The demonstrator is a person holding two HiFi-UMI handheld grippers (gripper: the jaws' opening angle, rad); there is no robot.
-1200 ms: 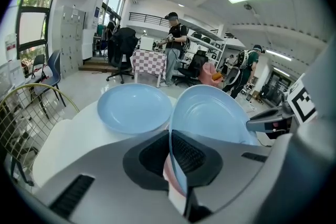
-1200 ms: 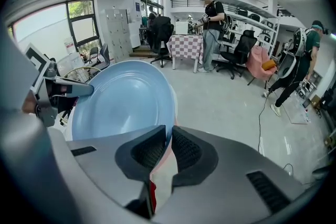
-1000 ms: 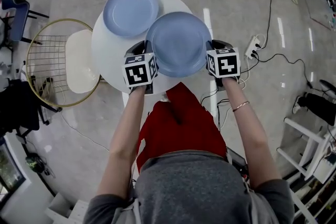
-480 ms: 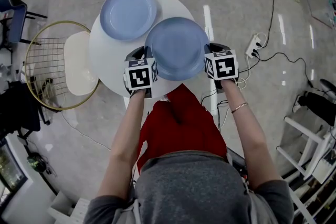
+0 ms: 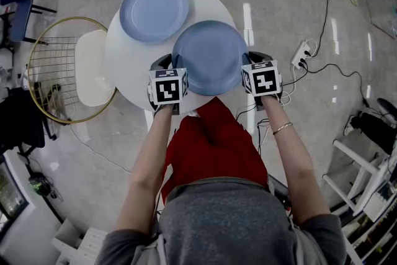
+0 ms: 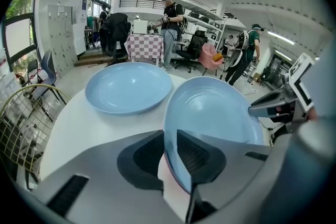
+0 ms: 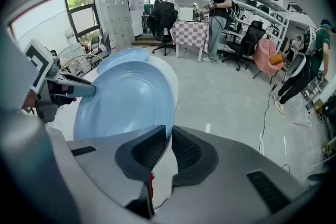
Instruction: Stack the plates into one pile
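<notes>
My left tool [image 6: 170, 150] has just been spreading off the near plate [image 5: 209, 56] rim; my right tool [image 7: 169, 147] pinches it; the far plate [image 5: 154, 9] sits unstacked.

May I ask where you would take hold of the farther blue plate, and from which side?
Probably its upturned rim on the left, approached low from that side: the farther blue plate lies flat, and the nearer plate crowds its right.
</notes>
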